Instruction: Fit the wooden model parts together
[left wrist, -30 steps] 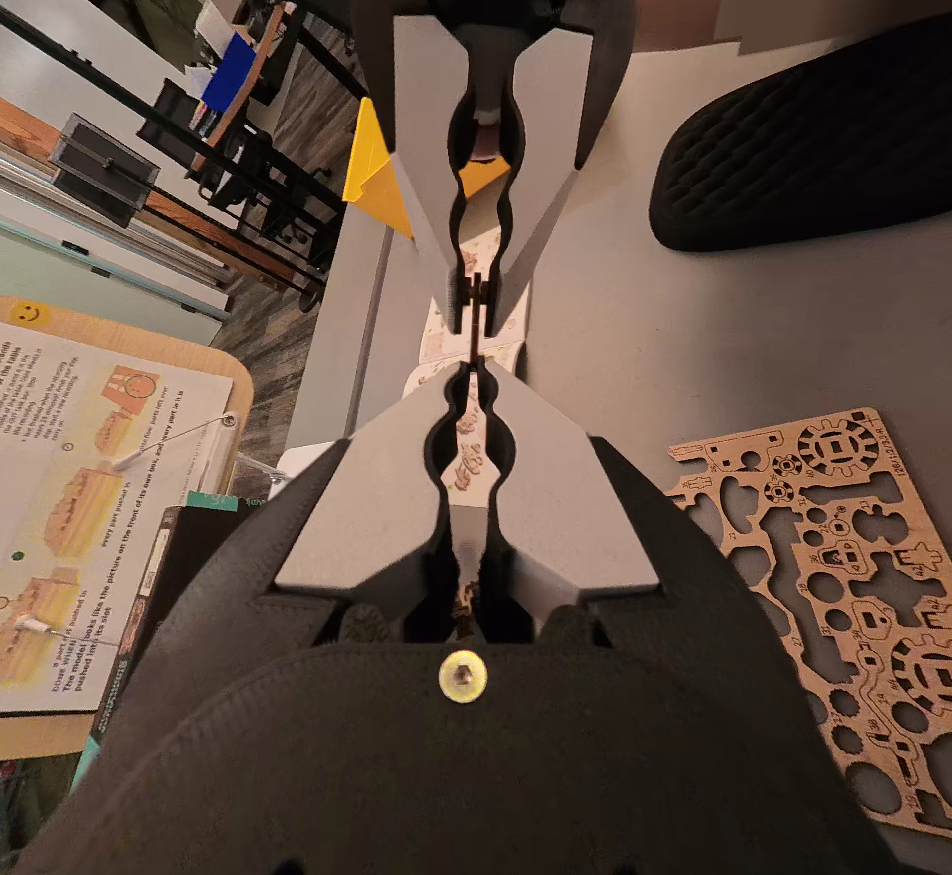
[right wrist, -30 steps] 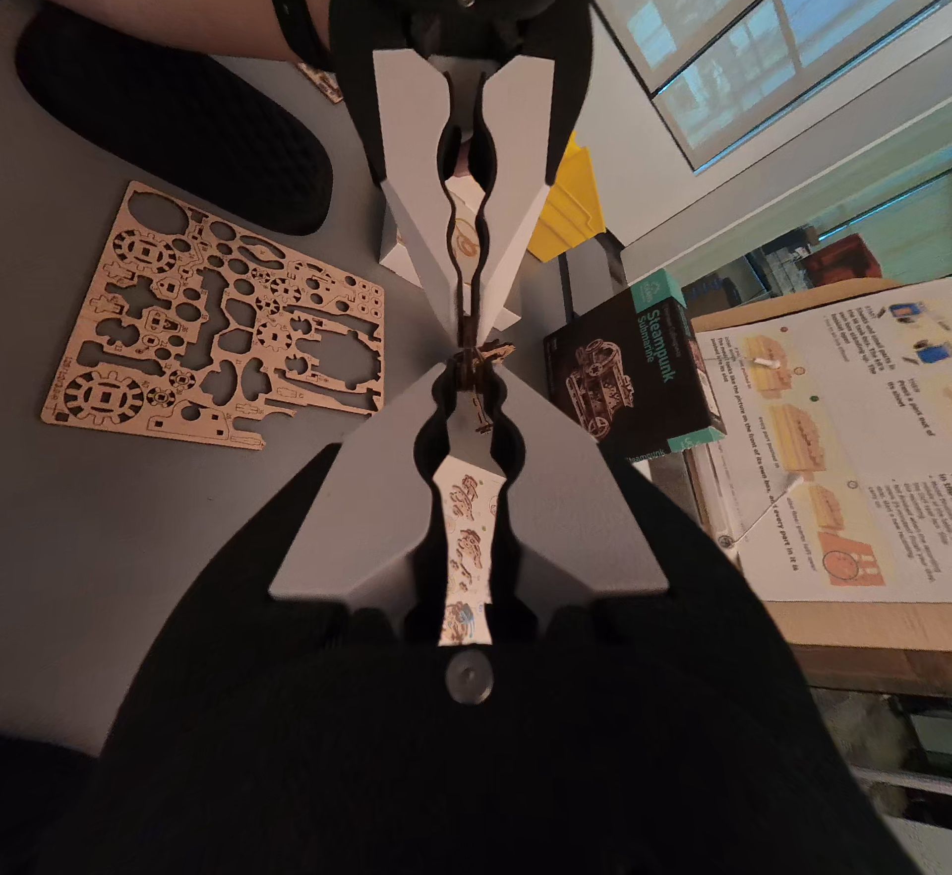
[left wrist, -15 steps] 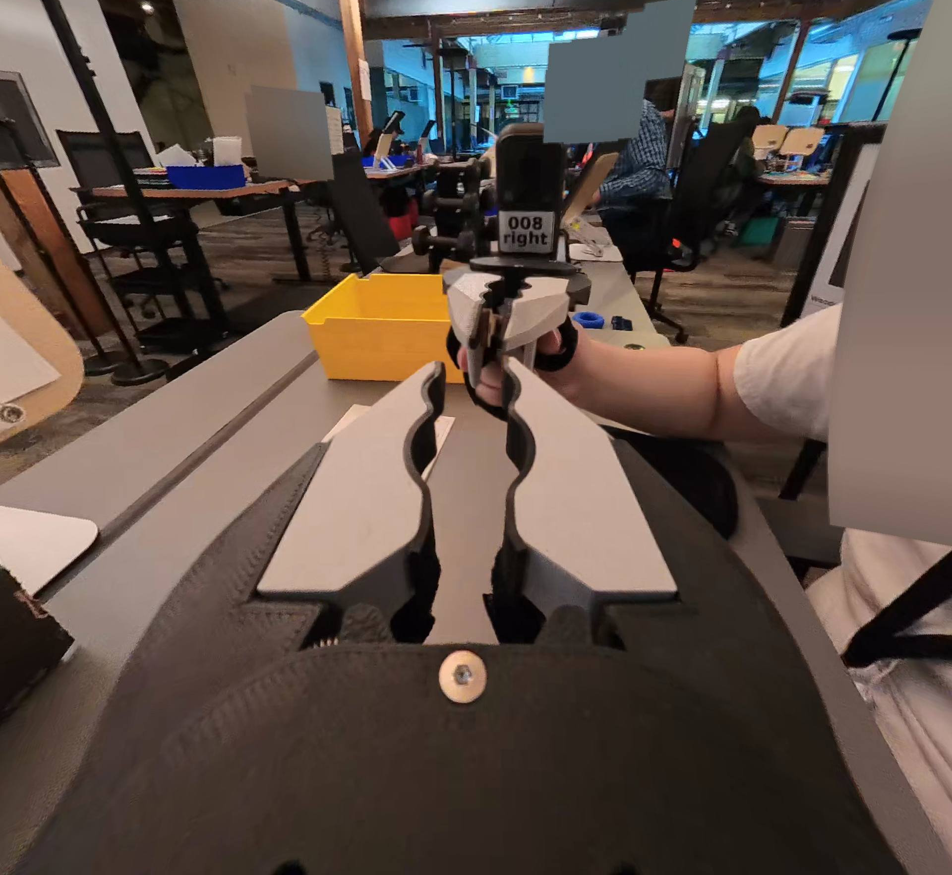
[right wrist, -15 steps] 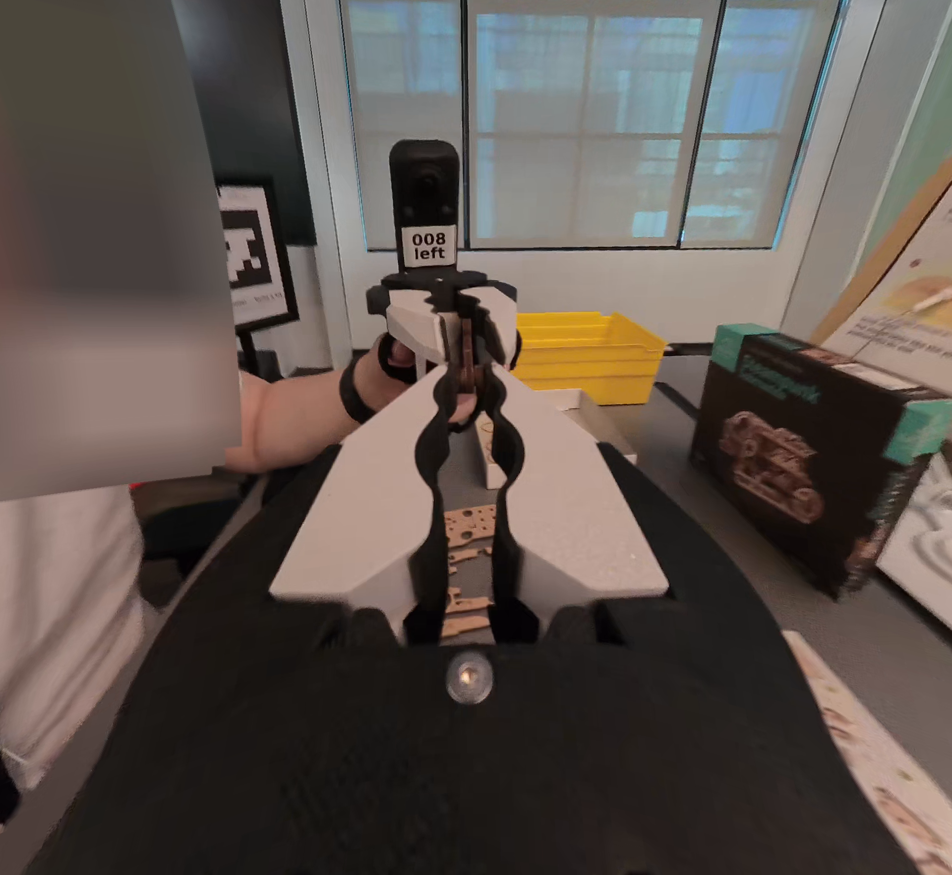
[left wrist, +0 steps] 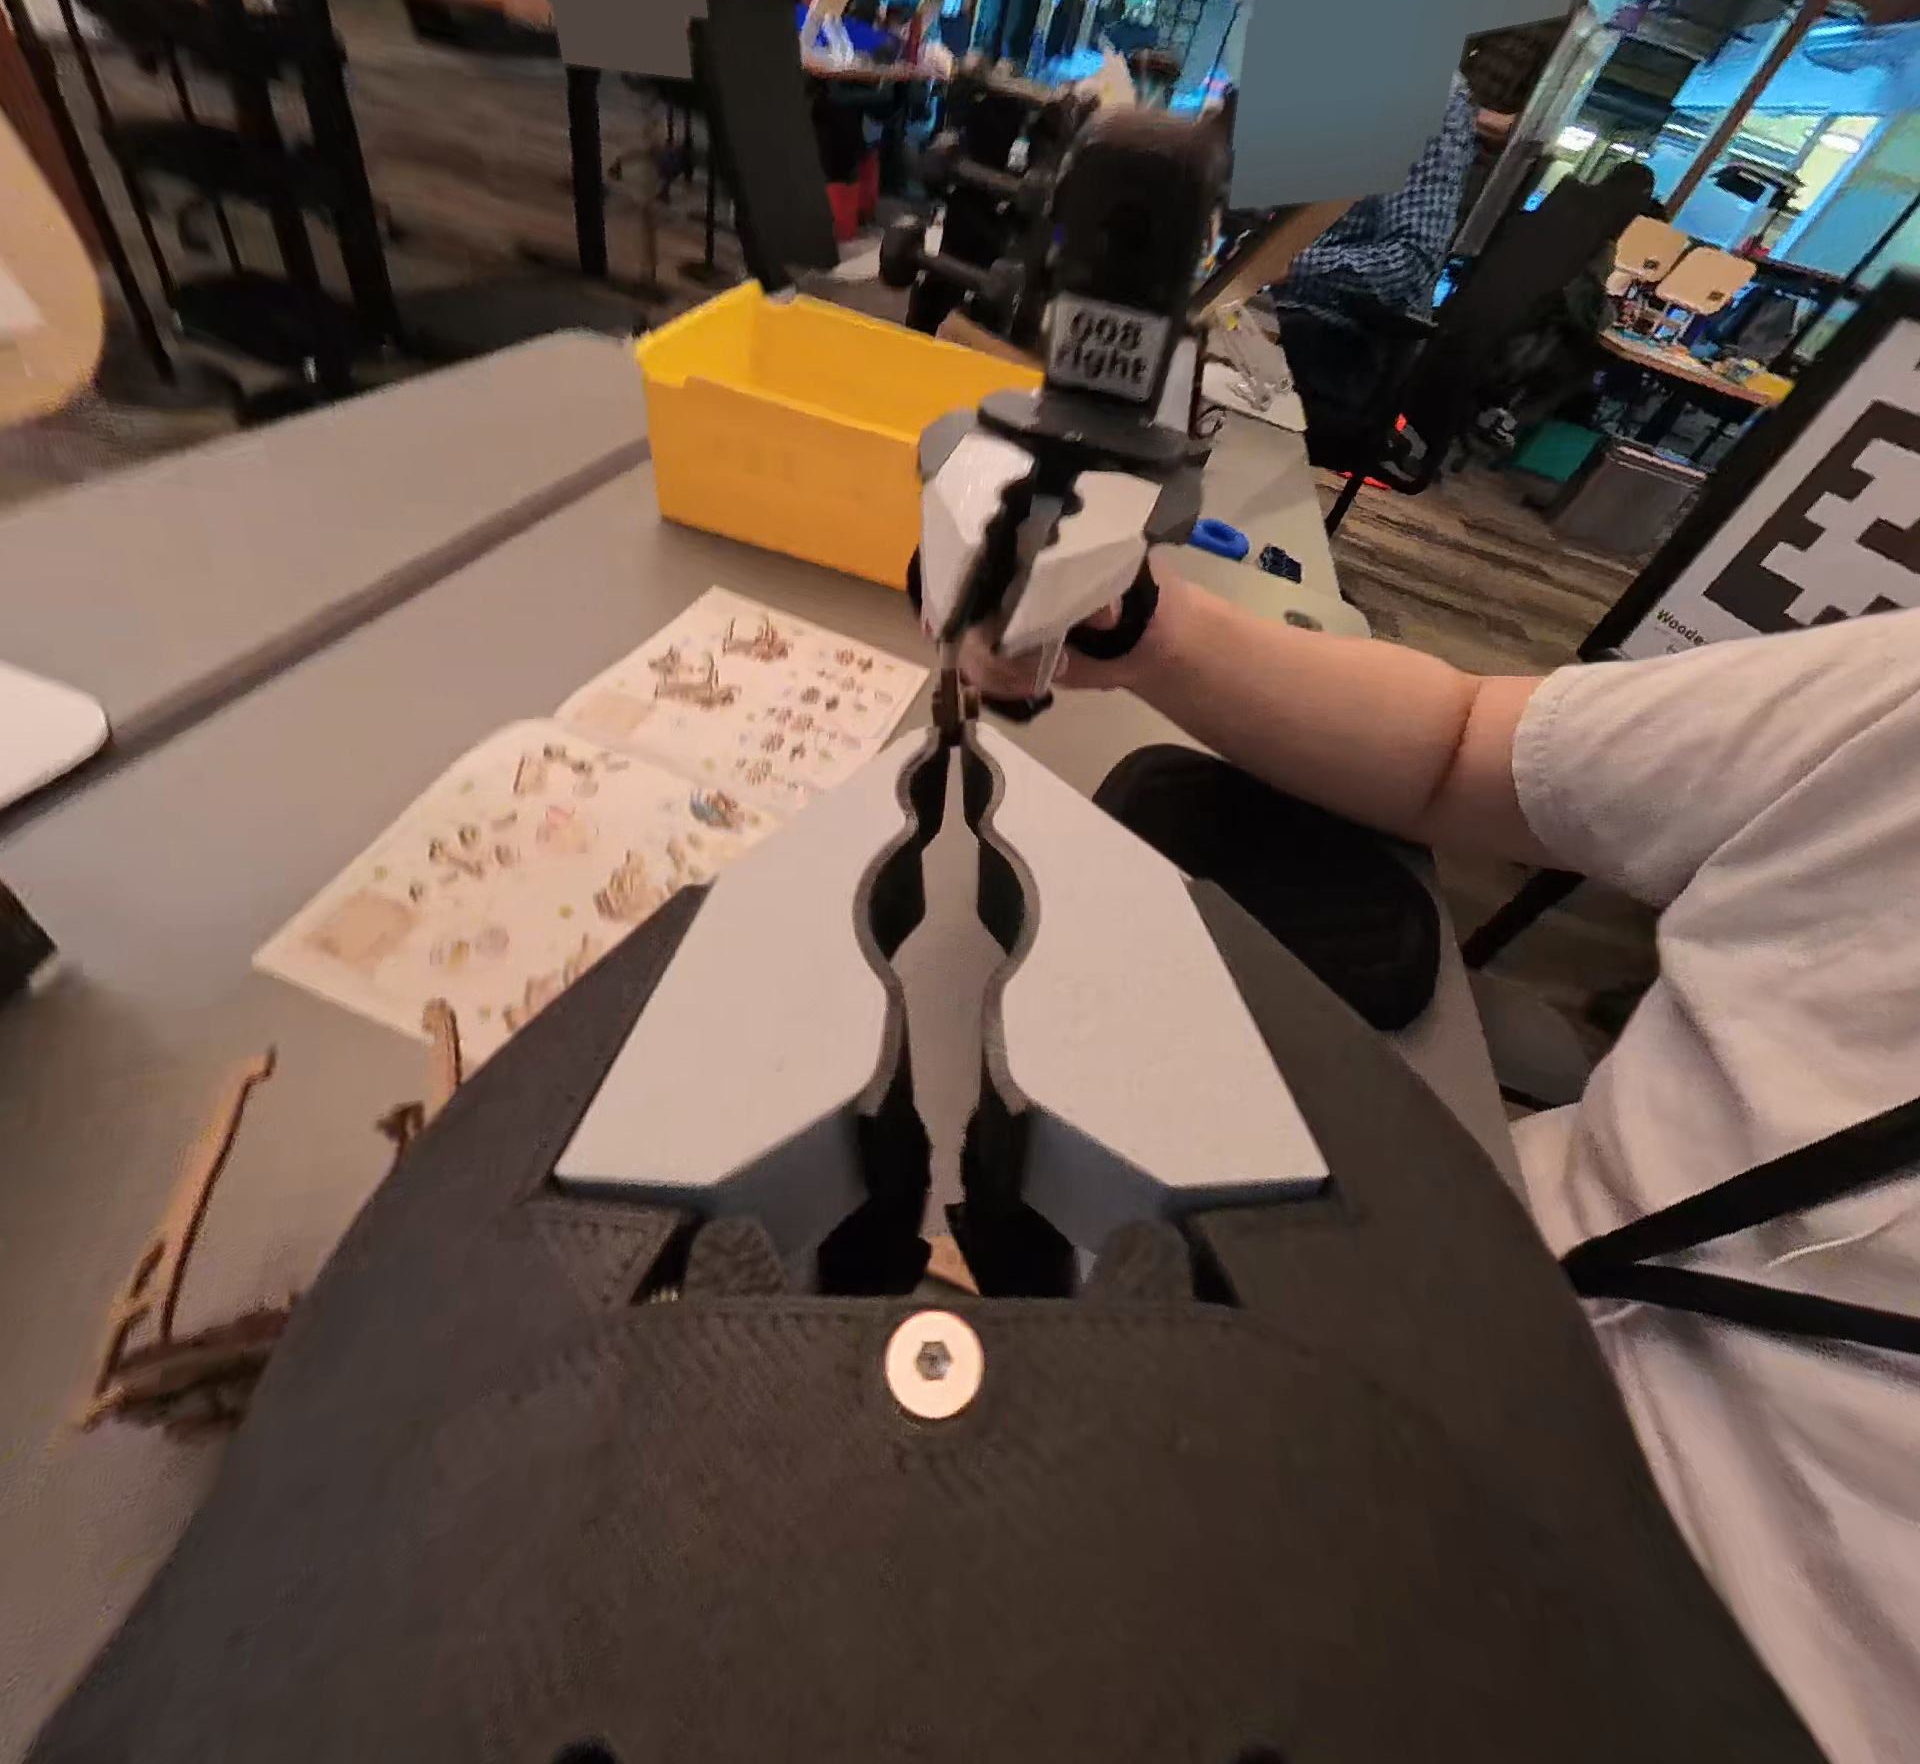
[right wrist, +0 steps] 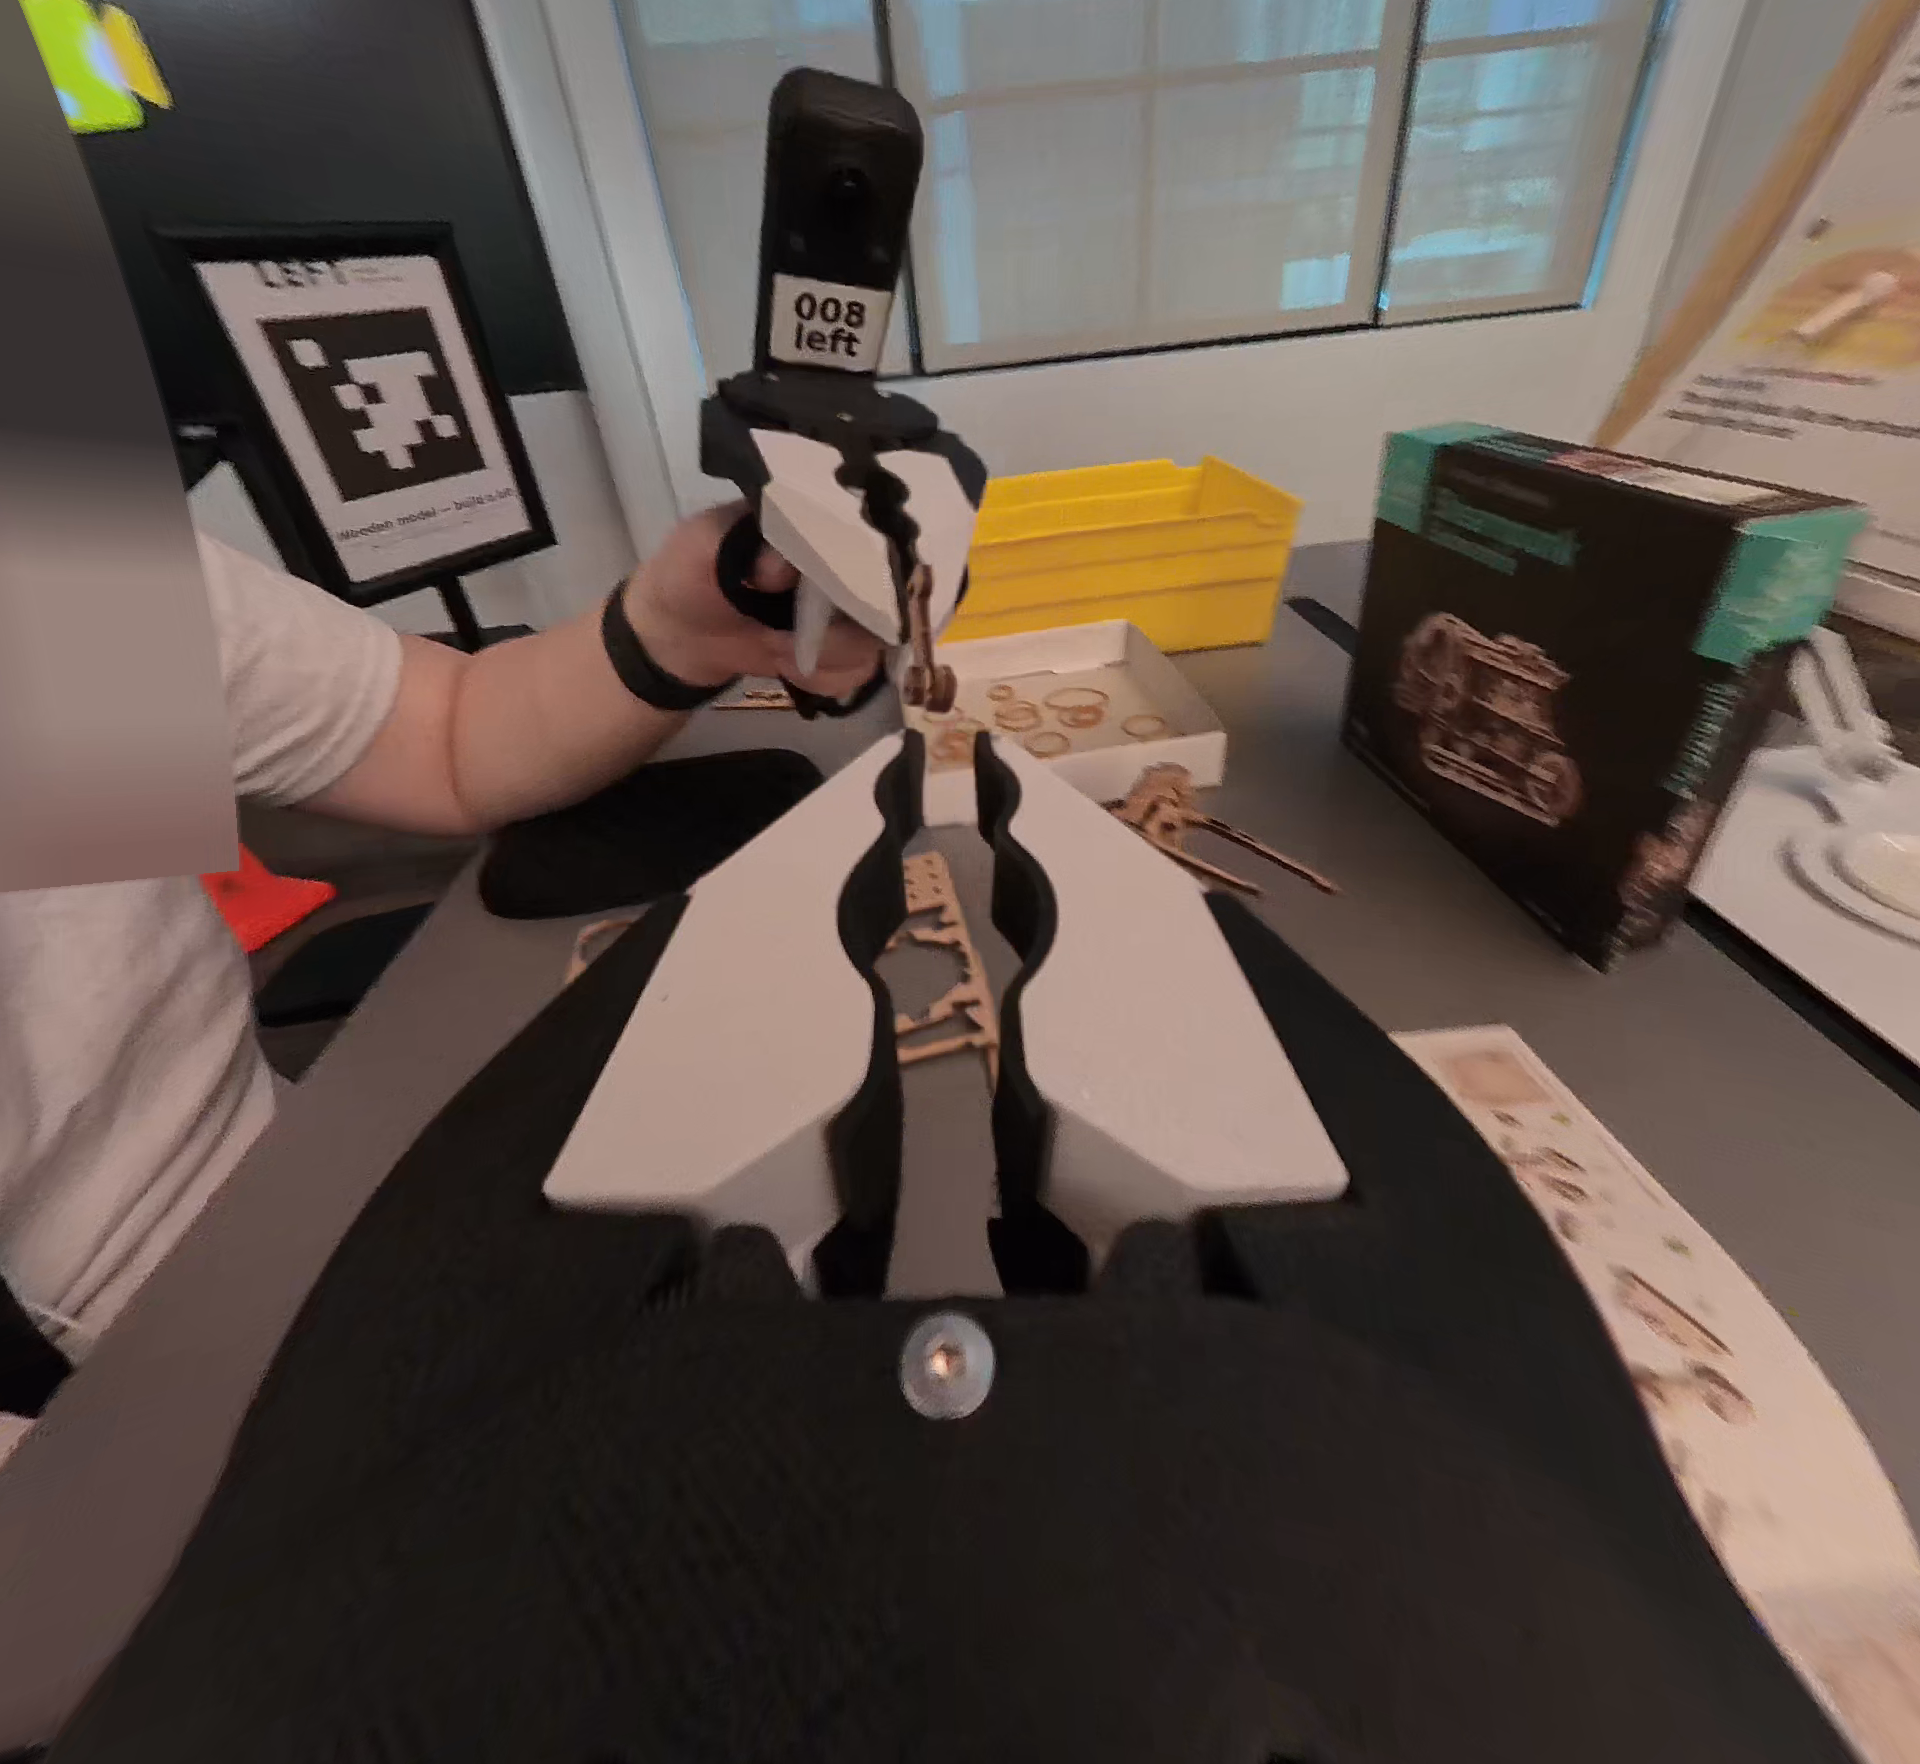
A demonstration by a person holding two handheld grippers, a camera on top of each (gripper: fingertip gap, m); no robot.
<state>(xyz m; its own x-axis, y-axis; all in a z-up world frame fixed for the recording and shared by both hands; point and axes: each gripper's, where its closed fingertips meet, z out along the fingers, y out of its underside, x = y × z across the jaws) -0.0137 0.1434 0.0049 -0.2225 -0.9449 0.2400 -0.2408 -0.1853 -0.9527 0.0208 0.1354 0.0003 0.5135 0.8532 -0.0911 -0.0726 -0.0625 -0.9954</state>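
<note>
Your left gripper (left wrist: 948,746) has its jaws nearly together, clamped on a small wooden part (right wrist: 920,649) that sticks out past the tips. Your right gripper (right wrist: 943,750) has its jaws a little apart at the tips; whether it holds anything I cannot tell. The two grippers meet tip to tip above the grey table (left wrist: 312,509). Below lie the open instruction booklet (left wrist: 582,821) and a cut-out wooden sheet (right wrist: 940,997). Farther off sit a white tray of rings (right wrist: 1091,675), a dark box (right wrist: 1558,675) and a yellow bin (left wrist: 790,436).
</note>
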